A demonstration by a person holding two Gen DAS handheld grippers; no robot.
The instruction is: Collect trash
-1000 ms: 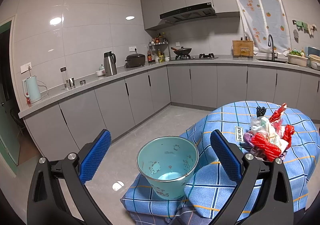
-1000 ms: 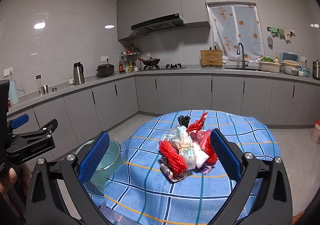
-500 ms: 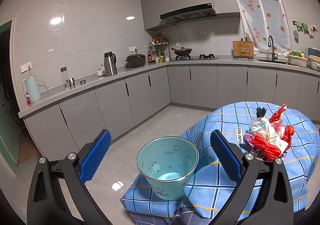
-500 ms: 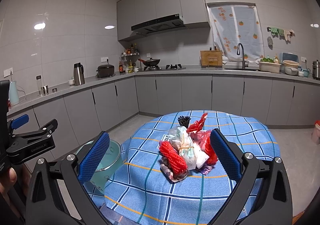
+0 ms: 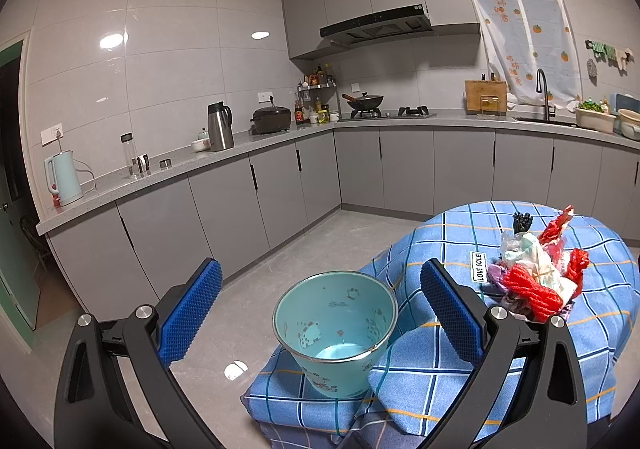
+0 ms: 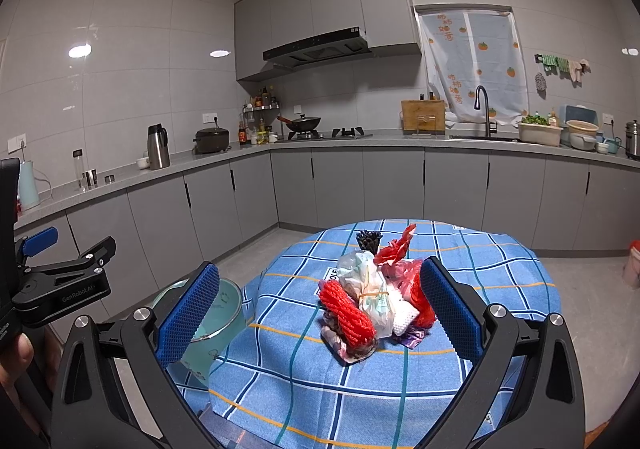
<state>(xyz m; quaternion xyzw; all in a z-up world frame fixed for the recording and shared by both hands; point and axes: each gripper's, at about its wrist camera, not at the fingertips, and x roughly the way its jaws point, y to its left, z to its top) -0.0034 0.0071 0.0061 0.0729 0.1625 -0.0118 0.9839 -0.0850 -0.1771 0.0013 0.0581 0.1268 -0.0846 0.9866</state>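
1. Two grippers in play, both with jaws spread wide and nothing held in either one.
2. Left gripper [image 5: 320,309] is lined up on the bucket [image 5: 335,329], a teal pail with a metal rim, standing upright. It sits right in the gap between the blue pads [image 5: 192,313] but isn't touching either of them.
3. Bucket looks empty inside, and it's parked on a lower fold of the blue checked cloth [image 5: 420,377], just beside the table's edge.
4. Right gripper [image 6: 318,313] points at the trash [image 6: 372,305], which is heaped in one pile near the middle of the table [image 6: 500,269].
5. In that view the pile falls between the two pads, closer to the right one; its red bag edge is overlapped by that pad's tip in the picture, though I can't tell if they actually touch.
6. Pile has red netting up front, a clear bag bound with a rubber band, some white foam mesh, and a dark bundle at the back.
7. From the right camera the bucket [image 6: 216,313] is partly hidden behind the left pad, off the table's left side, well apart from the trash.
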